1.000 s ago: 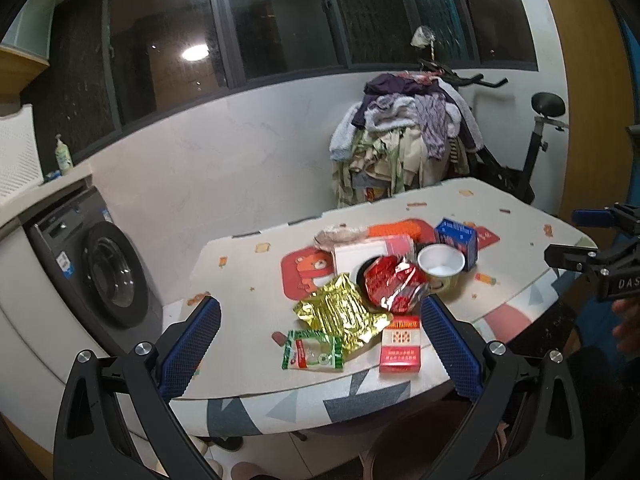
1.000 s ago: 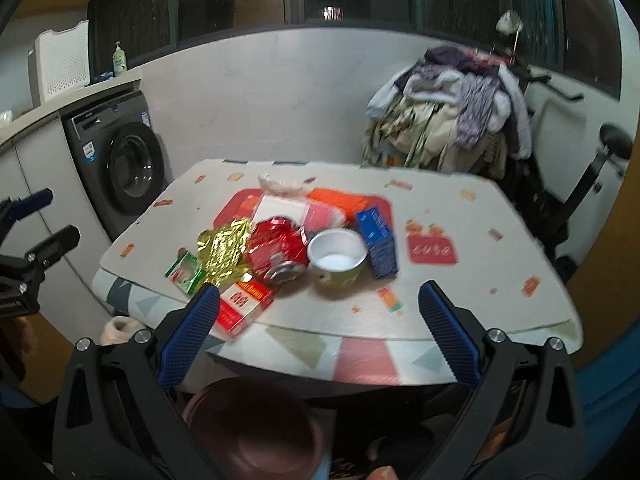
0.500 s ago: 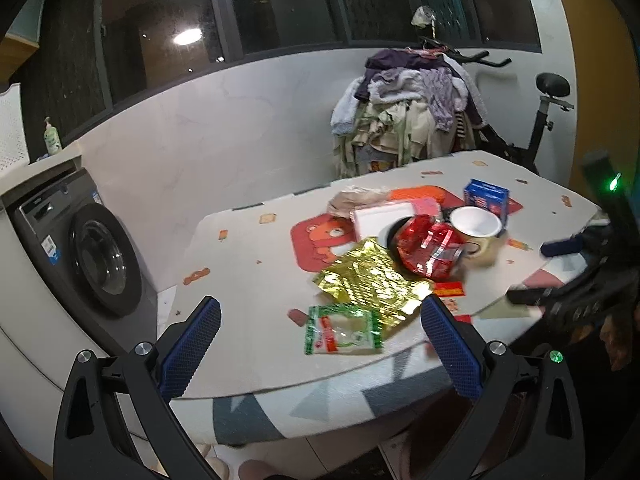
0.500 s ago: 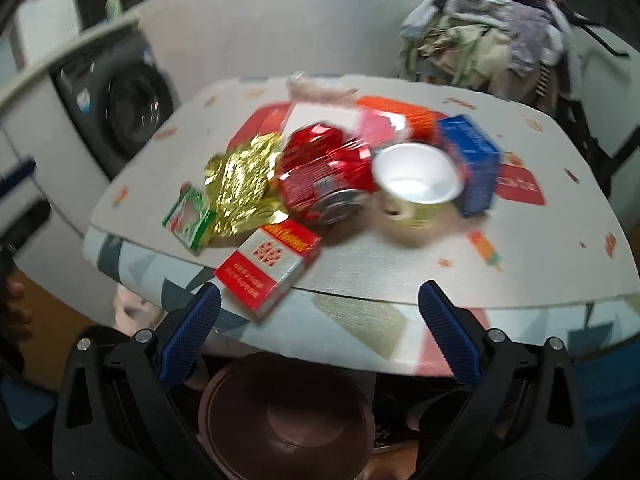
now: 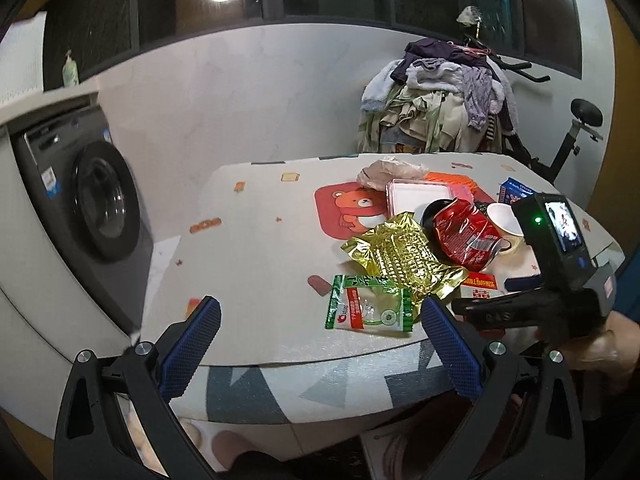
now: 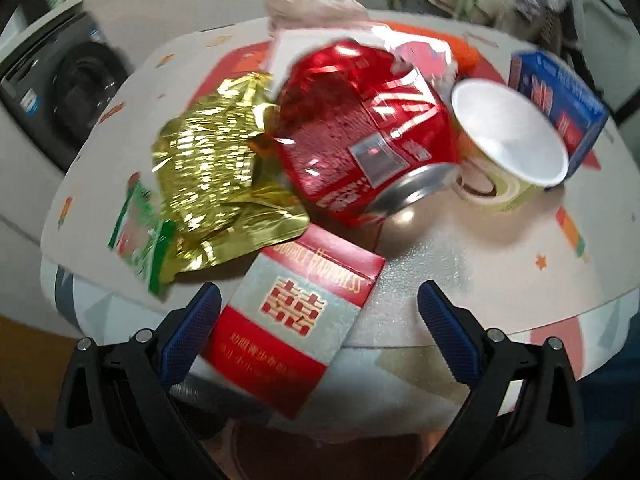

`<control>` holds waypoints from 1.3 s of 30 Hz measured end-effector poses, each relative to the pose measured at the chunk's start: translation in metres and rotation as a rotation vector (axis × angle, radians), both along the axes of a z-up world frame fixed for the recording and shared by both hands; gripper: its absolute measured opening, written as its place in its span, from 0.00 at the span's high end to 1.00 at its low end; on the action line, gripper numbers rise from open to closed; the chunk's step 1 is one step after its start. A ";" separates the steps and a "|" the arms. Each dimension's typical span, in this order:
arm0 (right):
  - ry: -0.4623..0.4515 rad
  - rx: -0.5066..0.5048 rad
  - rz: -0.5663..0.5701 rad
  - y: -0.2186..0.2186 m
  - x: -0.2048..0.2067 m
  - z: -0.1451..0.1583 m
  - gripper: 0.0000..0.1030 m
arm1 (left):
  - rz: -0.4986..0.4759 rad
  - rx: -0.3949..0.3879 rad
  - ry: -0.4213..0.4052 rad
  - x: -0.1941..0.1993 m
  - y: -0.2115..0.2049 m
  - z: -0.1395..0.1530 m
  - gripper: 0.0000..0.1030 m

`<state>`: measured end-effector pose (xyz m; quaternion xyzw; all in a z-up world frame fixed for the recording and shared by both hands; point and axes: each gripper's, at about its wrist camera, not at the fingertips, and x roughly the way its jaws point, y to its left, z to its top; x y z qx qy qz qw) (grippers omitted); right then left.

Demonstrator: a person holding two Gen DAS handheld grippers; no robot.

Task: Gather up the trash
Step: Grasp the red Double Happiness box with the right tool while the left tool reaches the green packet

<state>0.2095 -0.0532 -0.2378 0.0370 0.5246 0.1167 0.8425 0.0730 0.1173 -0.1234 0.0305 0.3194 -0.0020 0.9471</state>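
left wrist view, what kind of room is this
Probably a laundry or utility room at home, used for storage too. A front-loading washing machine stands under a counter, a heap of clothes is piled on an exercise bike, and a table with a printed cloth holds the trash.

Dim indoor light, fisheye bend — right view blurred

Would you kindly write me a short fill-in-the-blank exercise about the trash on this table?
1. The crumpled wrapper beside the crushed red can is ____ in colour.
2. The cigarette pack lies between the fingers of the ____ gripper.
3. The paper cup lies on its ____.

Missing words: gold; right; side
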 end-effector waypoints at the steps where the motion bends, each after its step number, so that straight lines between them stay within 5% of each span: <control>1: 0.013 0.011 0.000 -0.001 0.002 -0.003 0.19 | 0.001 -0.006 0.005 0.001 0.000 -0.001 0.05; 3: -0.012 -0.019 0.021 0.000 -0.001 0.000 0.32 | 0.000 -0.022 0.017 0.003 0.000 -0.003 0.05; 7: -0.021 0.024 0.078 -0.013 -0.009 0.001 0.37 | -0.008 -0.047 0.033 0.008 -0.002 -0.010 0.05; 19: -0.135 0.114 0.077 -0.068 -0.051 0.013 0.39 | -0.055 -0.159 0.226 0.076 0.001 -0.077 0.05; 24: -0.161 0.129 0.054 -0.086 -0.055 0.017 0.39 | 0.005 -0.271 0.279 0.104 0.017 -0.097 0.16; 29: -0.177 0.137 0.029 -0.105 -0.055 0.018 0.39 | -0.024 -0.270 0.306 0.117 0.014 -0.107 0.26; 33: -0.166 0.147 0.006 -0.118 -0.057 0.013 0.39 | -0.045 -0.190 0.296 0.118 0.002 -0.113 0.46; 37: -0.158 0.152 -0.003 -0.122 -0.059 0.009 0.39 | -0.028 -0.167 0.301 0.118 0.007 -0.114 0.94; 39: -0.158 0.153 -0.005 -0.123 -0.060 0.009 0.39 | -0.038 -0.193 0.318 0.117 0.011 -0.114 0.99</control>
